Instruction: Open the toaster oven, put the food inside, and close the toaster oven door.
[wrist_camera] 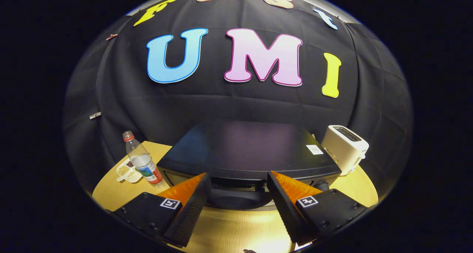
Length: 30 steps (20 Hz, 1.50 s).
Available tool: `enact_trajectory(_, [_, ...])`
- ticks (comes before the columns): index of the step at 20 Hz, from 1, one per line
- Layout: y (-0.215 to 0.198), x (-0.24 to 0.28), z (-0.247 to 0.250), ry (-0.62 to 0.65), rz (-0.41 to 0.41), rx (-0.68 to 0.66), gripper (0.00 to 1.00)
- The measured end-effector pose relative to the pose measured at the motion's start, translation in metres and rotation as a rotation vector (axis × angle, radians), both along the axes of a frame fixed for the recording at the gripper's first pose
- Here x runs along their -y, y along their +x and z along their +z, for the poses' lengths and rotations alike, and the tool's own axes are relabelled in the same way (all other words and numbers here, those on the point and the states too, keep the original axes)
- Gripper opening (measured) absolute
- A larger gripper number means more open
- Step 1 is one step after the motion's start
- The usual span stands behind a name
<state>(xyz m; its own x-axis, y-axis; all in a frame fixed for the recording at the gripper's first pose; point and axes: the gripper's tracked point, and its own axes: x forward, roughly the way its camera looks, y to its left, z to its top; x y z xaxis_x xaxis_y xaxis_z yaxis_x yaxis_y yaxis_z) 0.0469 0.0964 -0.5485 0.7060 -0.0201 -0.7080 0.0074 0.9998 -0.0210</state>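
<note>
The gripper [236, 179] sits low over a round wooden table [354, 194], its two fingers spread wide apart with nothing held between them. Their tips reach the top front edge of the toaster oven [247, 145], one on each side of the middle of its front, and whether either tip actually touches the oven cannot be told.

The toaster oven is a black box standing in the middle of the table, just ahead of the fingers and filling the space between them and beyond. Its flat top is glossy and carries faint reflections, with a small white sticker [314, 149] near the right front corner. Below the top edge, between the fingers, a dark band of the front and a rounded dark shape show, but whether the door is open or closed cannot be made out from this angle.

To the right of the oven, on the far side of the table, stands a white pop-up toaster [345, 147], close beside the oven's right edge. To the left of the oven a clear plastic bottle [142, 160] with a red cap stands upright, and just left of it lies a small white tray [127, 171] holding bits of food in compartments
</note>
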Motion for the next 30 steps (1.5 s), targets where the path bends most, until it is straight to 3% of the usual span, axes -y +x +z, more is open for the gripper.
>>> enact_trajectory(3, [0.001, -0.002, -0.003, 0.027, -0.046, 0.009, 0.99])
enact_trajectory(10, [-0.043, -0.008, 0.000, 0.019, -0.017, -0.061, 0.99])
enact_trajectory(18, [-0.117, -0.009, -0.019, -0.010, 0.059, -0.225, 0.99])
enact_trajectory(23, [-0.162, -0.008, -0.044, 0.046, 0.040, -0.380, 0.99])
enact_trajectory(30, [-0.160, 0.000, -0.035, 0.081, 0.043, -0.373, 0.98])
